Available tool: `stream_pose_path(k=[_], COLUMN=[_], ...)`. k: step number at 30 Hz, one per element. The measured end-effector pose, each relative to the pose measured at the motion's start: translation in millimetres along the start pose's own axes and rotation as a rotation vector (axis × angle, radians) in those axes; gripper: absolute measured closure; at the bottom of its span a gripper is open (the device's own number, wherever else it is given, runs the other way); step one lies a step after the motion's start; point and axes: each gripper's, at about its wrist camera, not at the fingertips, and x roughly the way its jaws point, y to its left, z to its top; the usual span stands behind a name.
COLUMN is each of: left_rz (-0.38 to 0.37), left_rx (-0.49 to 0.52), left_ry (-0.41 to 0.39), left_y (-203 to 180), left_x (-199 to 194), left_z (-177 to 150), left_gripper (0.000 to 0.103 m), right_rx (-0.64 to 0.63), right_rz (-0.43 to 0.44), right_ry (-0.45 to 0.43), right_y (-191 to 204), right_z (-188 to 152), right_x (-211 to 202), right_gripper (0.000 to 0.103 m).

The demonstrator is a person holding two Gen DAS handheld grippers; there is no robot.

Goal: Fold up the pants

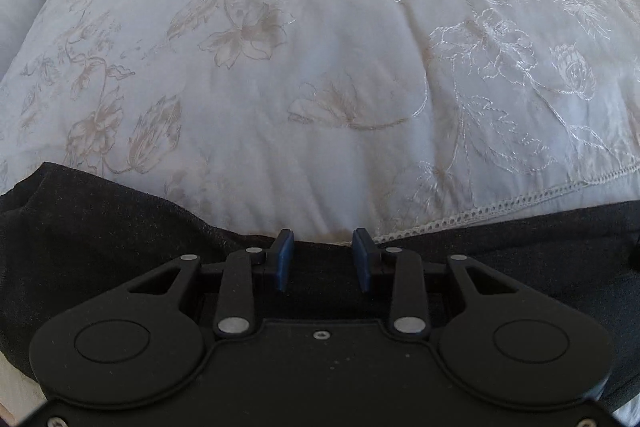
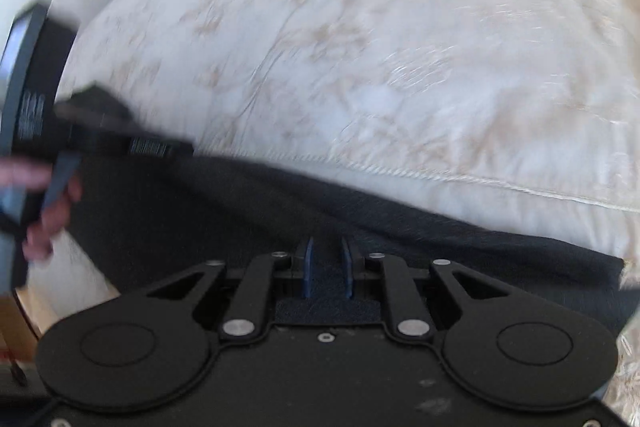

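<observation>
Dark grey pants lie along the near edge of a bed, on a white floral-embroidered bedspread. Left hand-held gripper: blue pads wide apart over the fabric edge. Right hand-held gripper: pads narrowly parted, dark cloth between them; whether gripped, cannot tell. White printed labels on the left unit are blurred, unreadable.
</observation>
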Motion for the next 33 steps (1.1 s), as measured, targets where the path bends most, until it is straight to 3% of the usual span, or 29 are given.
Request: stream_pose_path(k=[4,6,7,12,14,18,21,23,26,27,29,33], left_rz=[0.003,0.001,0.003,0.041,0.027,0.022,0.024,0.021,0.012,0.004,-0.018,-0.014], left_rx=[-0.014,-0.025,-0.036,-0.071,-0.077,-0.073,-0.073,-0.066,-0.034,-0.023,0.003,0.056], left_ry=[-0.001,-0.001,-0.009,-0.101,-0.122,-0.105,-0.068,-0.06,-0.065,-0.062,-0.05,-0.069], left_y=[-1,0,0,5,6,7,8,7,1,-1,-6,-17], left_x=[-1,-1,-4,-31,-41,-44,-38,-38,-42,-42,-40,-26], left_z=[-2,0,1,-1,-5,-13,-17,-21,-27,-28,-29,-17], left_gripper=[0.06,0.059,0.059,0.059,0.059,0.059,0.059,0.059,0.059,0.059,0.059,0.059], right_rx=[0.109,0.144,0.163,0.292,0.26,0.118,0.039,0.06,0.141,0.164,0.185,0.152], right_rz=[-0.044,-0.073,-0.101,-0.211,-0.215,-0.152,-0.156,-0.156,-0.185,-0.2,-0.239,-0.197], right_ry=[0.009,0.038,0.044,-0.029,-0.061,-0.075,-0.026,0.001,-0.027,-0.06,-0.121,-0.144], right_y=[-29,-43,-51,-83,-76,-38,-13,-15,-29,-32,-33,-30], right_z=[4,5,7,20,18,1,-1,8,25,31,36,18], right_x=[2,12,18,17,1,-22,1,23,41,37,21,-20], right_gripper=[0.085,0.09,0.103,0.103,0.089,0.089,0.089,0.09,0.102,0.102,0.086,0.086])
